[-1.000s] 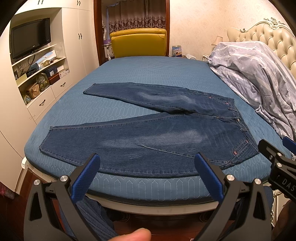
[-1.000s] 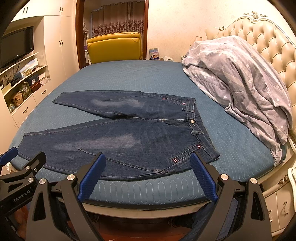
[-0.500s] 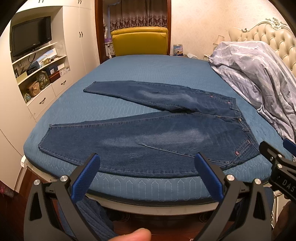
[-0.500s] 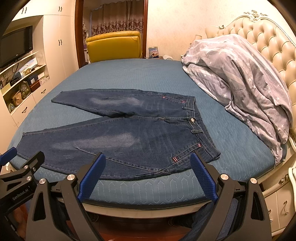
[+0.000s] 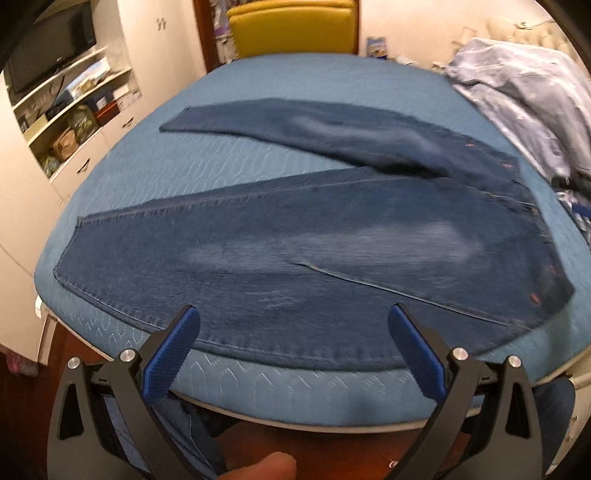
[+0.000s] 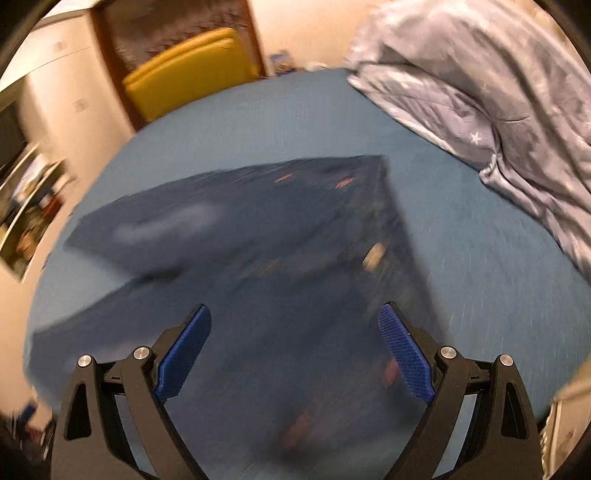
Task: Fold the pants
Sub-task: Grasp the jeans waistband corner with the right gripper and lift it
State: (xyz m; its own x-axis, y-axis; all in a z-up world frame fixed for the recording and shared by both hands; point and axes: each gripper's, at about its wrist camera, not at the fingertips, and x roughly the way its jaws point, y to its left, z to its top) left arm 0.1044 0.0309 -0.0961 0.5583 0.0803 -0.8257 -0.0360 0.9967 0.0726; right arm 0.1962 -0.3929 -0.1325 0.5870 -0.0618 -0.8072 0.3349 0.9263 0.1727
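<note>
My left tongs (image 5: 293, 321) are spread wide with nothing between the blue pads, poised just off the near edge of the bed (image 5: 295, 387). Ahead of them the jeans (image 5: 314, 240) lie flat on the blue bedspread, legs spread in a V: the near leg runs along the bed's front edge toward the left, the far leg angles away toward the upper left, and the waistband sits at the right. A pale faded patch shows on each thigh. A fingertip of my hand (image 5: 271, 469) shows at the bottom edge of the left view.

My right tongs (image 6: 293, 314) are also released, pads well apart, gripping nothing. They hang over the waist end of the jeans (image 6: 258, 258); this view is smeared by motion, so I can only say the pads seem to be above the denim, not whether they touch it. A light spot that may be the waist button lies just beyond the right pad.

A crumpled grey quilt (image 6: 498, 92) is heaped on the right side of the bed, apart from the jeans. A yellow chair (image 5: 293, 29) stands beyond the far edge, and shelves (image 5: 74, 110) line the wall to the left.
</note>
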